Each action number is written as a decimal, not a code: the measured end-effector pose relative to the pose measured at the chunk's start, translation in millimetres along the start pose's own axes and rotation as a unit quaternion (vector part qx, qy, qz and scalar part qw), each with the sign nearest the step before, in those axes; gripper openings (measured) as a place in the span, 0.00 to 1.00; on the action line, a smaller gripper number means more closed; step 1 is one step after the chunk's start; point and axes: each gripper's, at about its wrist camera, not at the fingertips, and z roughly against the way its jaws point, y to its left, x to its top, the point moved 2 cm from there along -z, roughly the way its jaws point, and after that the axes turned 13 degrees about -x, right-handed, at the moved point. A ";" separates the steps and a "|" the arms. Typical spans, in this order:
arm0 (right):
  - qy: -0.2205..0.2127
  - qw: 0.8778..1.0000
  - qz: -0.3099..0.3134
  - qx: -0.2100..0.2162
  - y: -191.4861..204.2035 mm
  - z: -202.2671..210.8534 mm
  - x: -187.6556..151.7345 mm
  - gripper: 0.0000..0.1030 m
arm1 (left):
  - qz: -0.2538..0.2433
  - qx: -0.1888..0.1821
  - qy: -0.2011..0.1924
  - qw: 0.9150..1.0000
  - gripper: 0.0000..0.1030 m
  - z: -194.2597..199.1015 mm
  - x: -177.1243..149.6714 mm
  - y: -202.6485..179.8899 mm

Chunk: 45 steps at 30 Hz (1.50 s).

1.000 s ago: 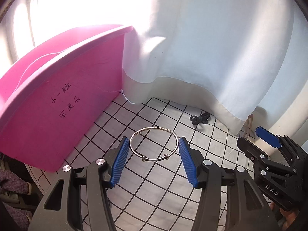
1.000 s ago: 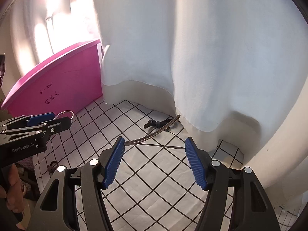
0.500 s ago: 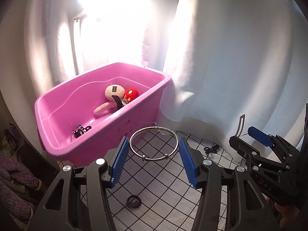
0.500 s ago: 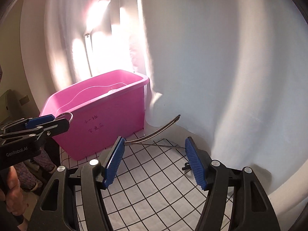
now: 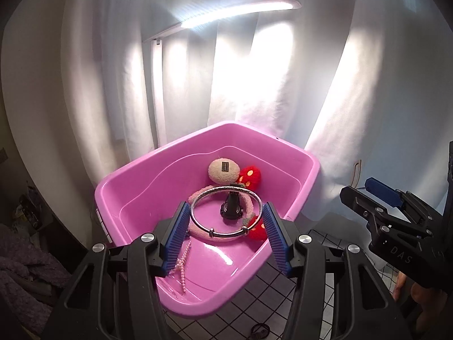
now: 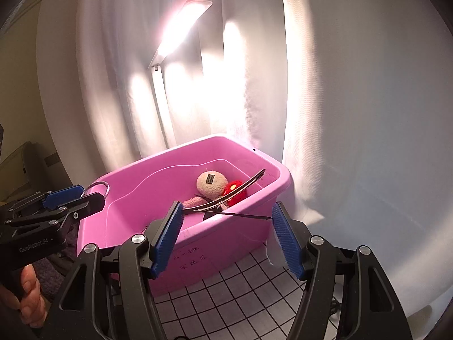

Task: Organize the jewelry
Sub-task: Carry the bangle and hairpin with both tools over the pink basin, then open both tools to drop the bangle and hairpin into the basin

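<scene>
We held the bangle [image 5: 223,212] clamped in the left gripper [image 5: 225,236] and a hairband [image 6: 226,202] in the right gripper [image 6: 228,235] over the bin [image 5: 305,170]; next we judged both needed releasing inside.

Ahead of the grippers there's a white curtain [image 5: 283,90] with a lit bar lamp [image 5: 237,11] on a pale pole up top. Underneath sits a white cloth with a black grid [image 6: 226,300]. Some purple knit fabric [image 5: 25,277] is bunched off to the left.
</scene>
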 end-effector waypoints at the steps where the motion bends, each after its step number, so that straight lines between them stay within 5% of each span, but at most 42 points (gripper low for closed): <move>1: 0.003 1.000 -0.001 0.001 4.8 -6.7 5.0 0.61 | 0.003 0.001 0.002 1.000 0.50 -3.4 3.7 7.3; 21: 0.104 0.994 0.016 0.028 86.4 -131.4 56.2 0.61 | 0.078 0.020 0.102 0.991 0.51 -81.8 23.1 107.0; 32: 0.174 0.984 0.021 0.022 97.4 -172.4 59.5 0.61 | 0.109 0.019 0.156 0.981 0.51 -107.9 17.2 124.4; 45: 0.213 0.977 0.018 0.010 96.9 -190.5 61.2 0.61 | 0.105 0.014 0.165 0.981 0.51 -116.3 17.4 126.8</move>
